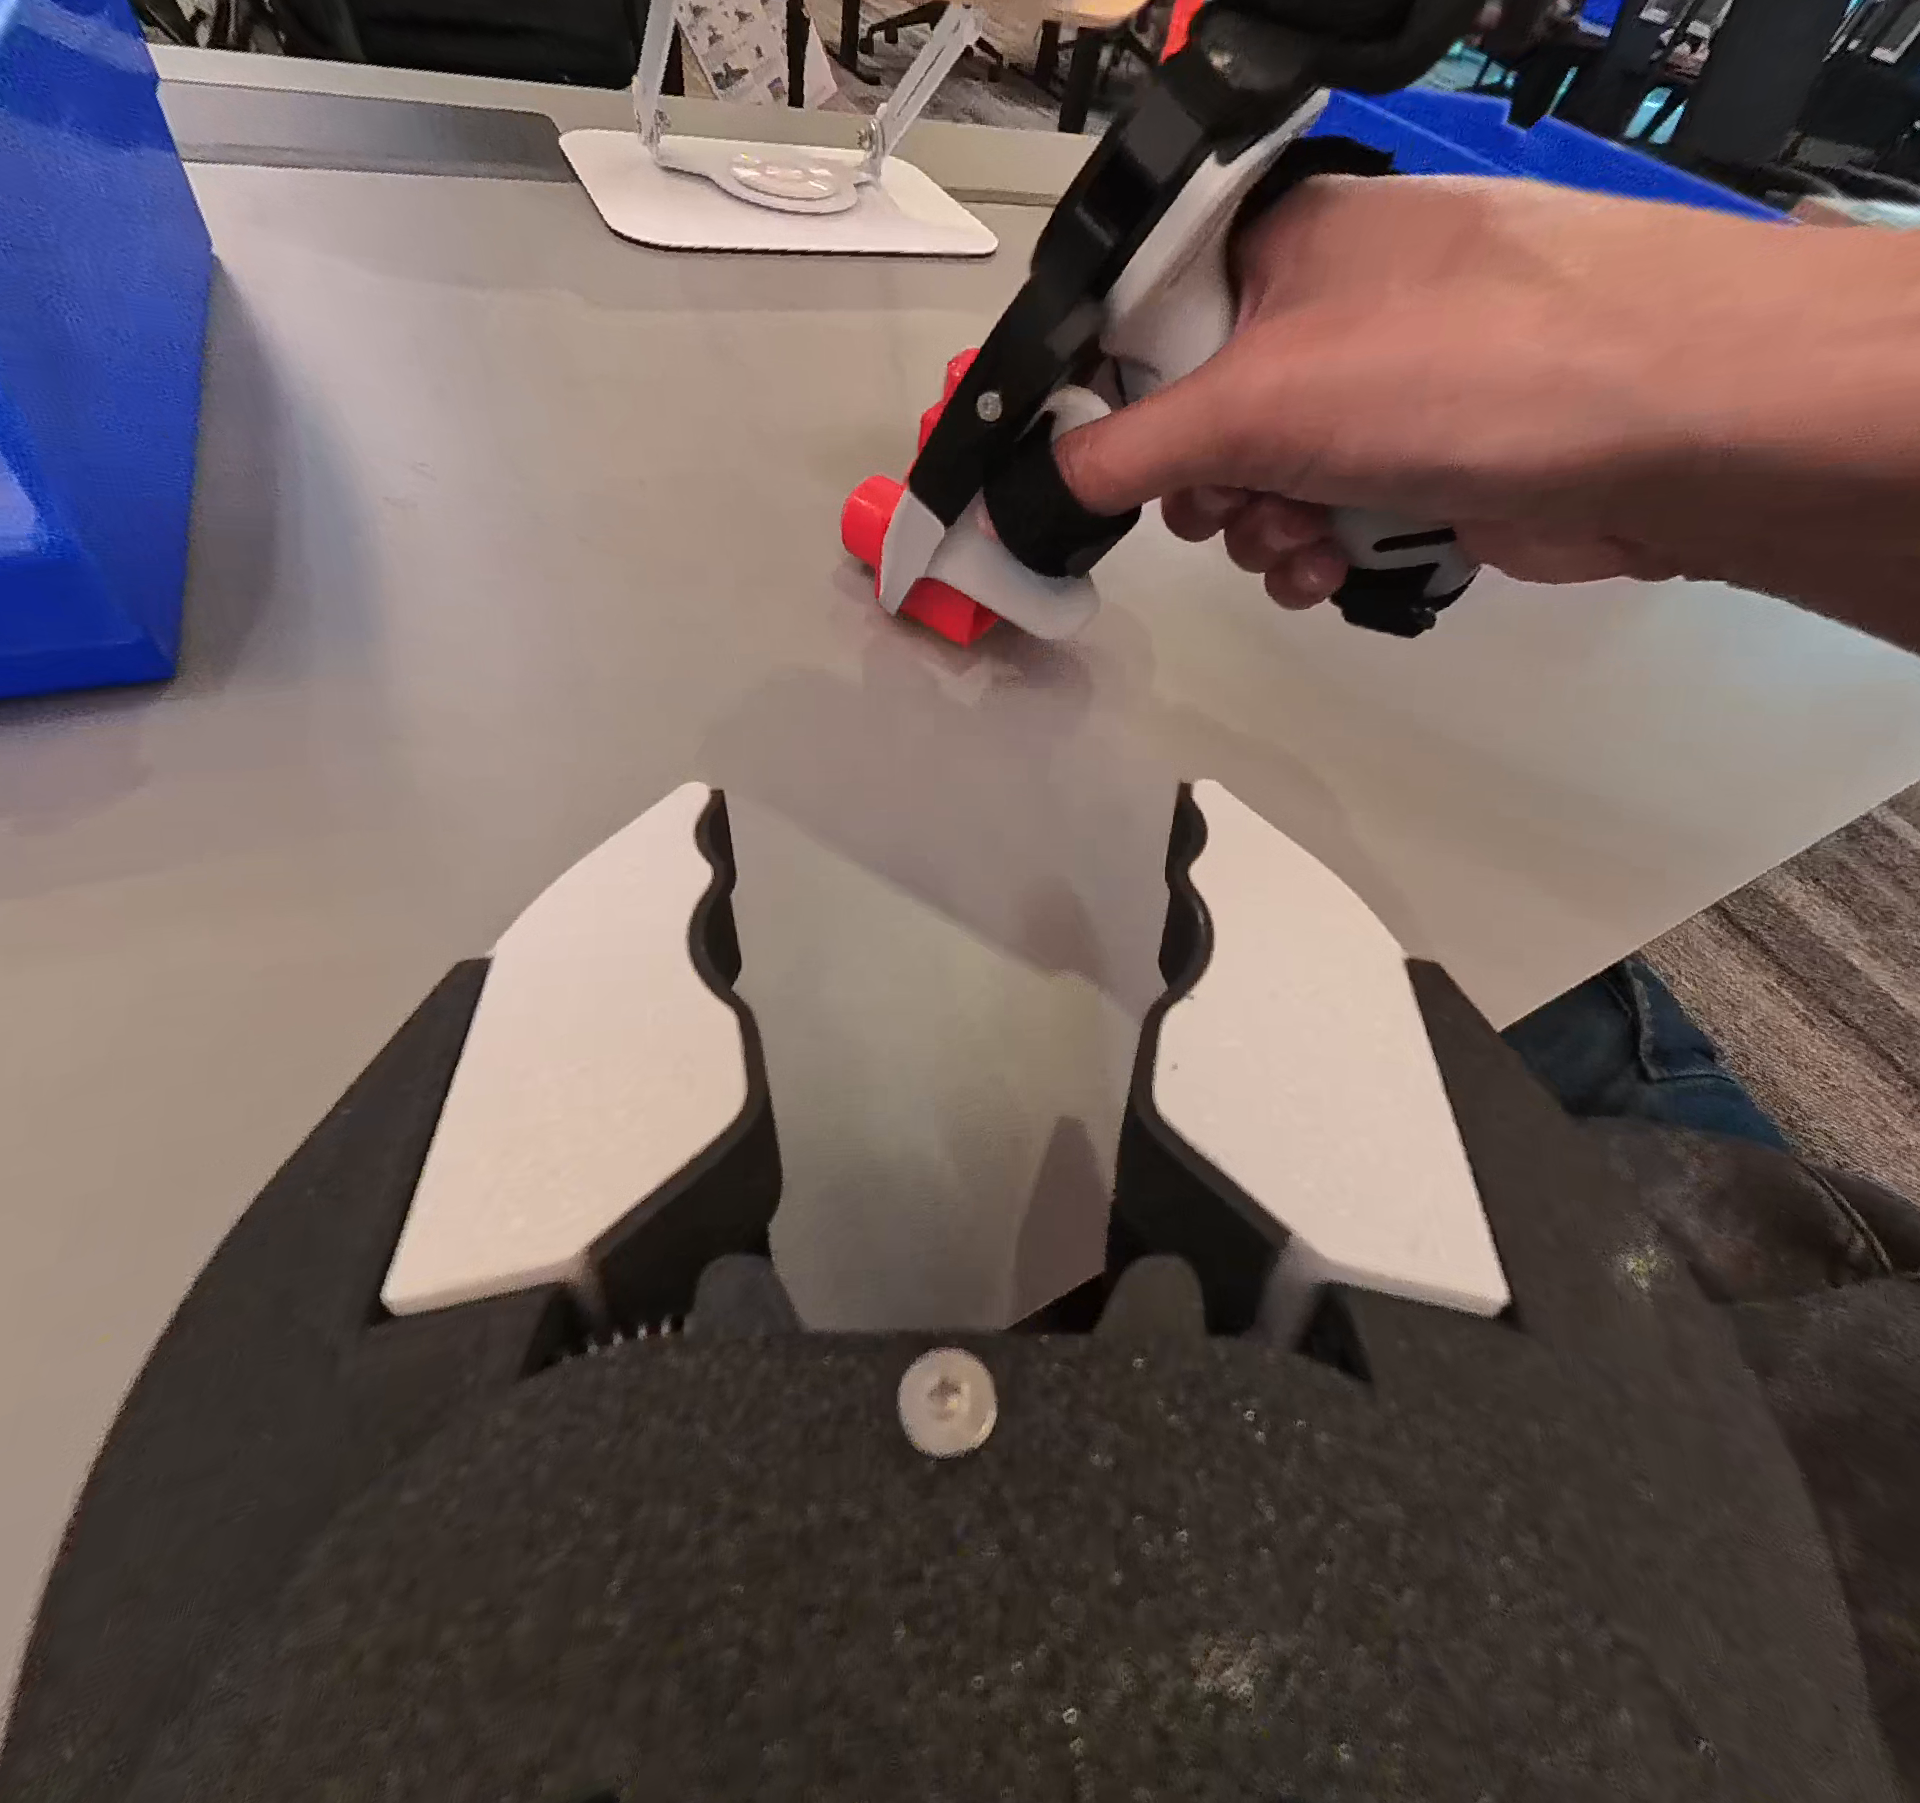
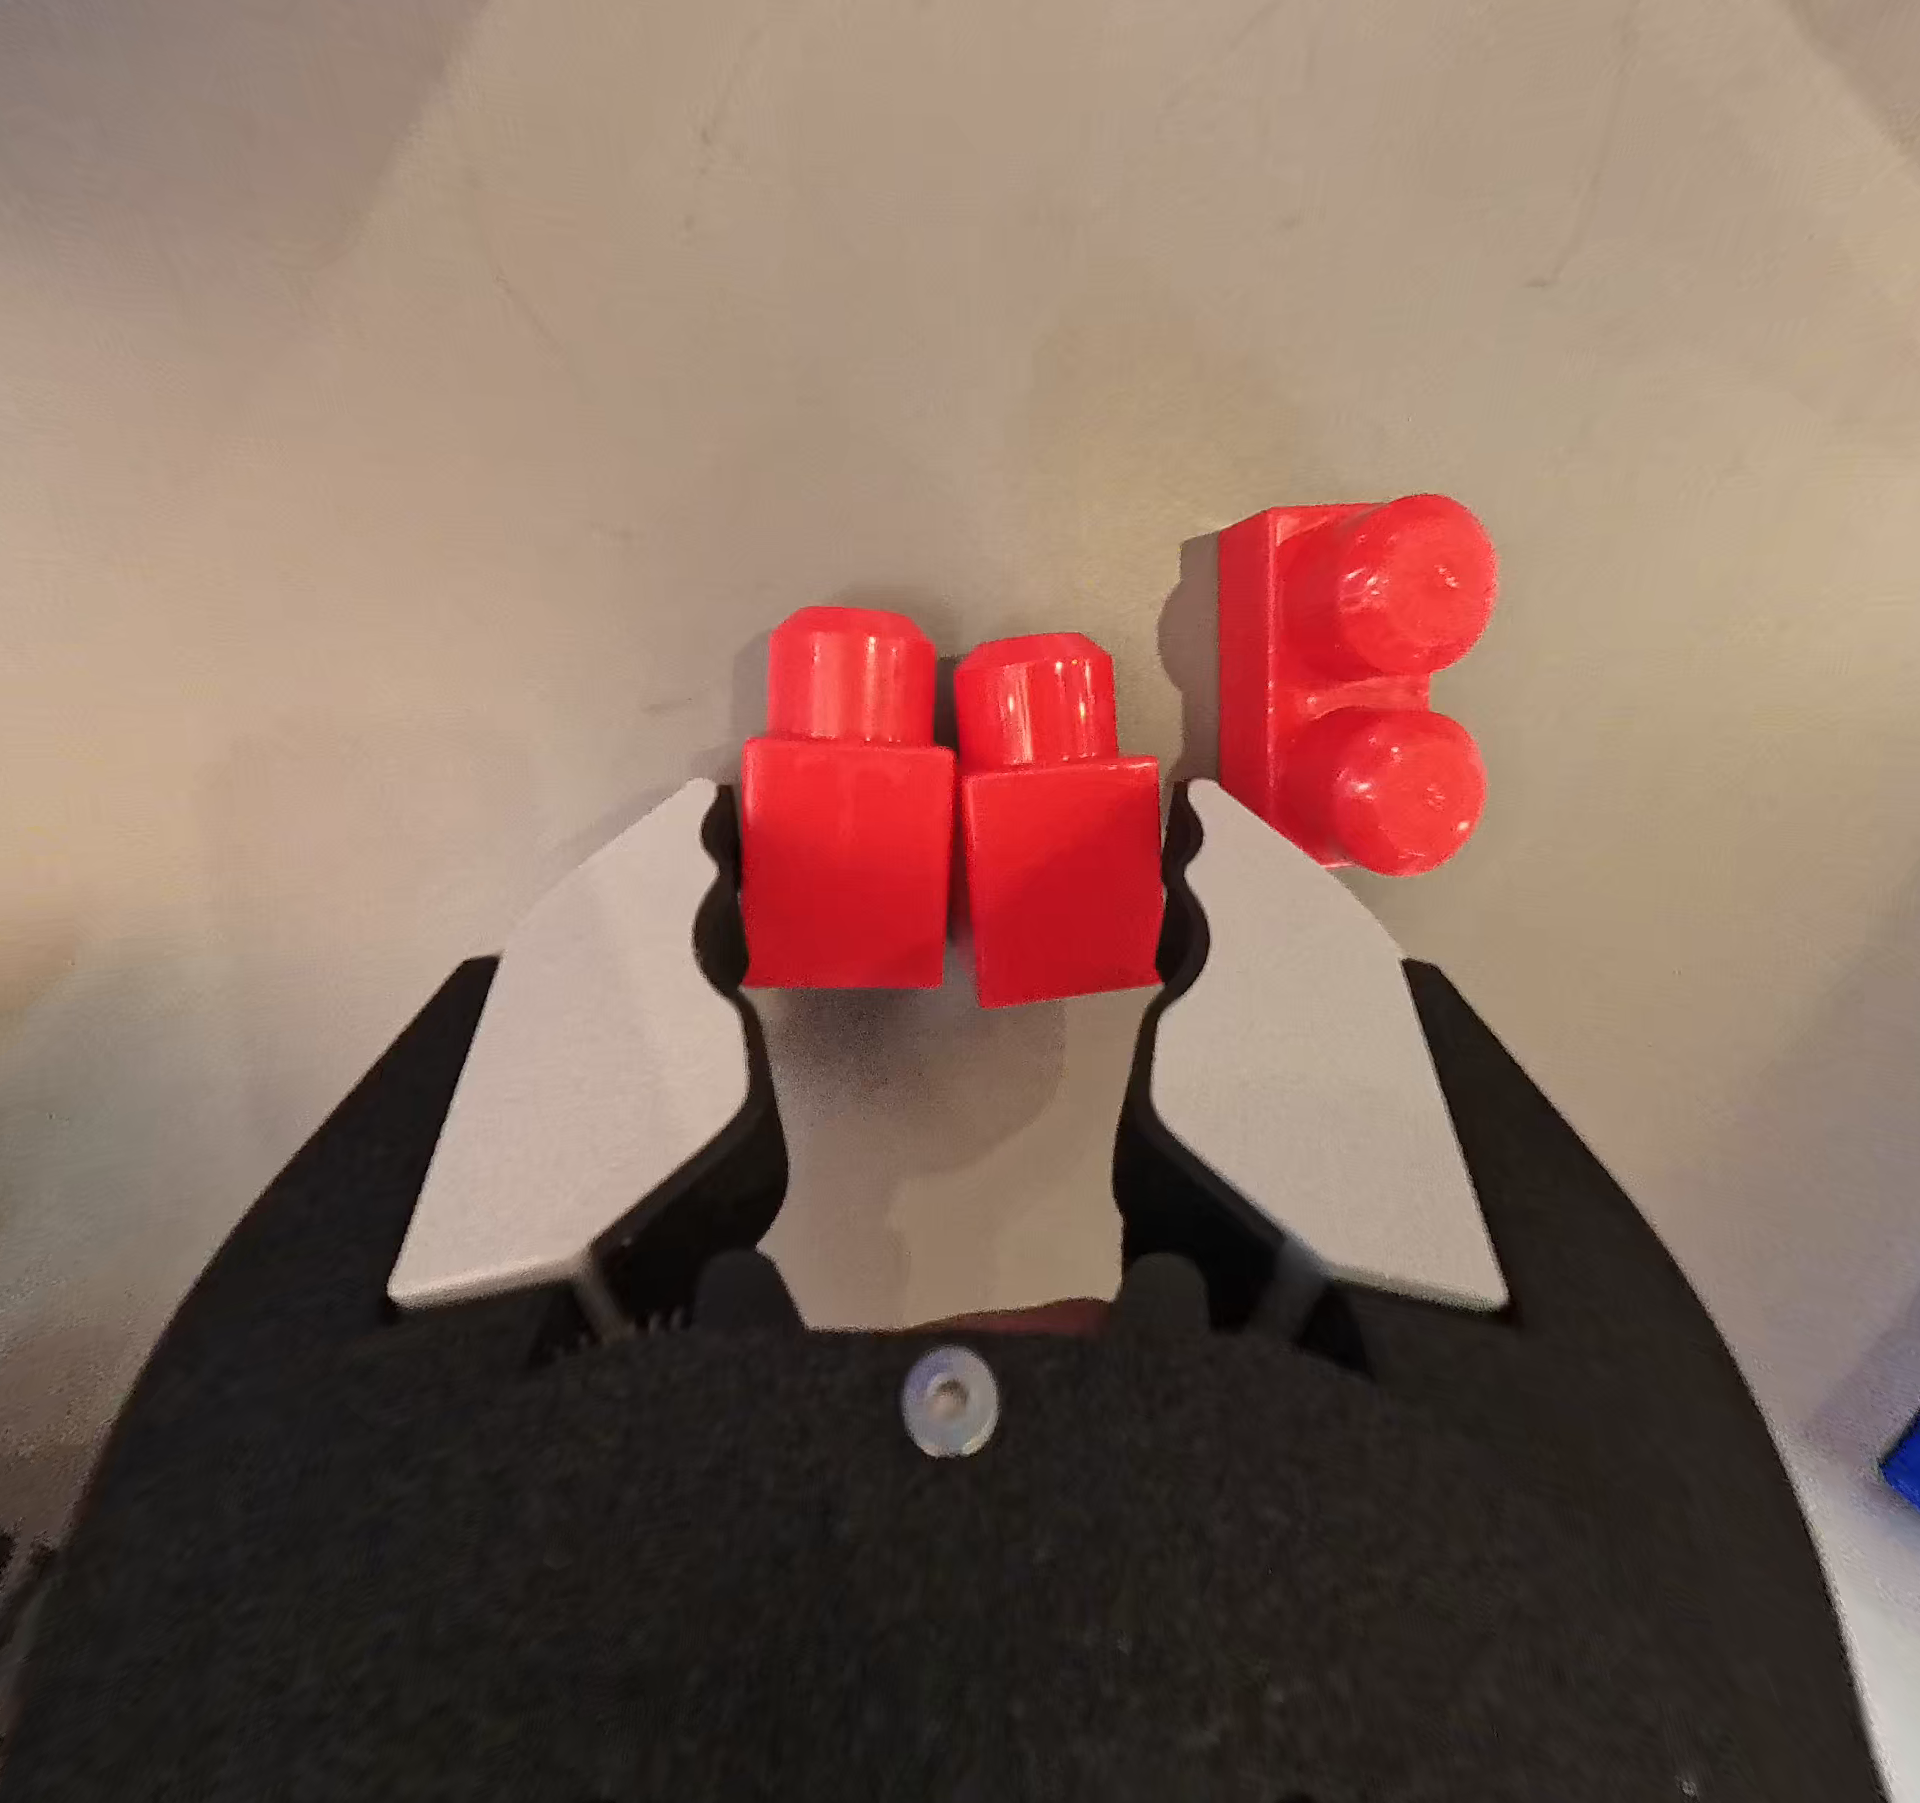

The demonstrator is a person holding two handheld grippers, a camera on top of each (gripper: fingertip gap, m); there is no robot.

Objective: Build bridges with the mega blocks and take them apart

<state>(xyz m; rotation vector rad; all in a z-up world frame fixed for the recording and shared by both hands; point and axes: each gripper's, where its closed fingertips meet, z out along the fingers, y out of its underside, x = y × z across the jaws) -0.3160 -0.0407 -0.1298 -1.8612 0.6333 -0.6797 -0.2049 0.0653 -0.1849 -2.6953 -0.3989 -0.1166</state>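
Two red single-stud blocks [image 2: 847,860] [image 2: 1060,880] lie side by side on the grey table [image 2: 935,299], studs pointing away. My right gripper [image 2: 951,797] is open, one finger on each outer side of the pair, close to or just touching them. A red two-stud block [image 2: 1340,683] lies on its side just right of the right finger. In the left wrist view the right gripper [image 1: 966,600] points down at the table over the red blocks [image 1: 873,517], held by a hand [image 1: 1455,403]. My left gripper [image 1: 951,797] is open and empty above bare table, nearer the front.
A blue bin [image 1: 83,351] stands at the left of the table. A white stand on a flat base [image 1: 779,195] sits at the back. Another blue bin [image 1: 1507,132] is at the back right. The table edge [image 1: 1662,870] runs diagonally at the right.
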